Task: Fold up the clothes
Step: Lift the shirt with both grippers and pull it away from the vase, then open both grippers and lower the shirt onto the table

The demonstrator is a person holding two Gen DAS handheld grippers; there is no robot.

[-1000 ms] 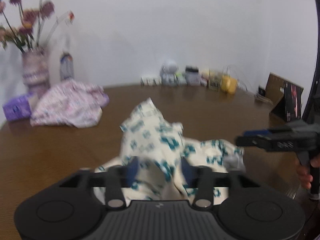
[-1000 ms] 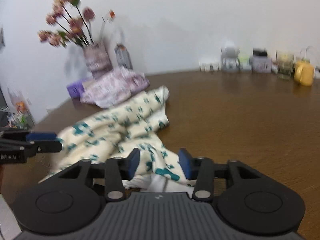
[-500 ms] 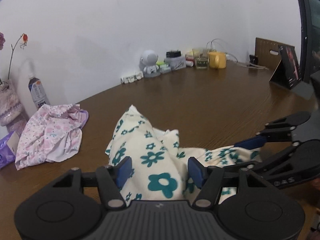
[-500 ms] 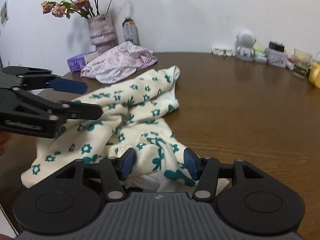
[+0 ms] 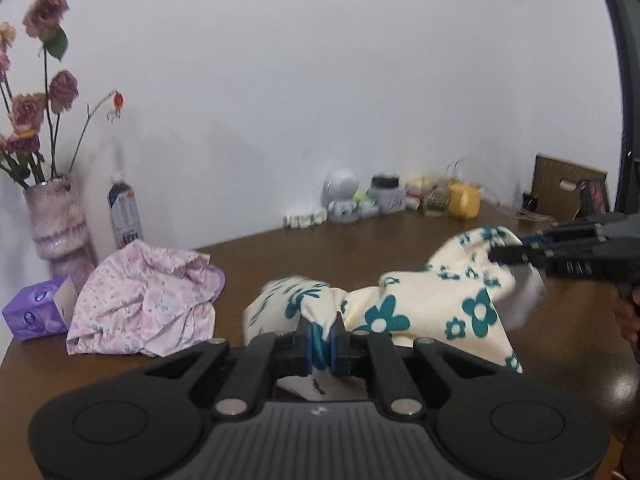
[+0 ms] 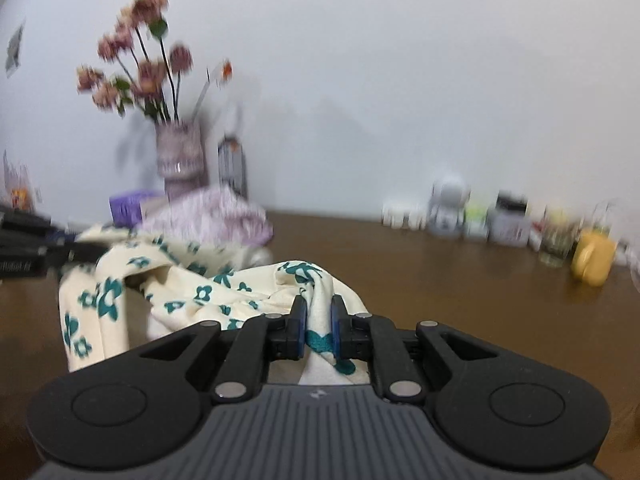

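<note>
Grippers, left gripper (image 5: 321, 340) and right gripper (image 6: 319, 326), each pinch the soft, light floral garment (image 5: 424, 308), which sags limply; hems grip best.

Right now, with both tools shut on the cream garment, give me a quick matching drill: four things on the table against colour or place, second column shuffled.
Things:
1. mug
2. tissue box
3. pink garment
4. bottle

Descriptions:
A. purple, at the table's left edge
B. yellow, in the row along the wall
C. upright, beside the vase
D. crumpled heap, in front of the vase

Pairs: 1-B, 2-A, 3-D, 4-C
</note>
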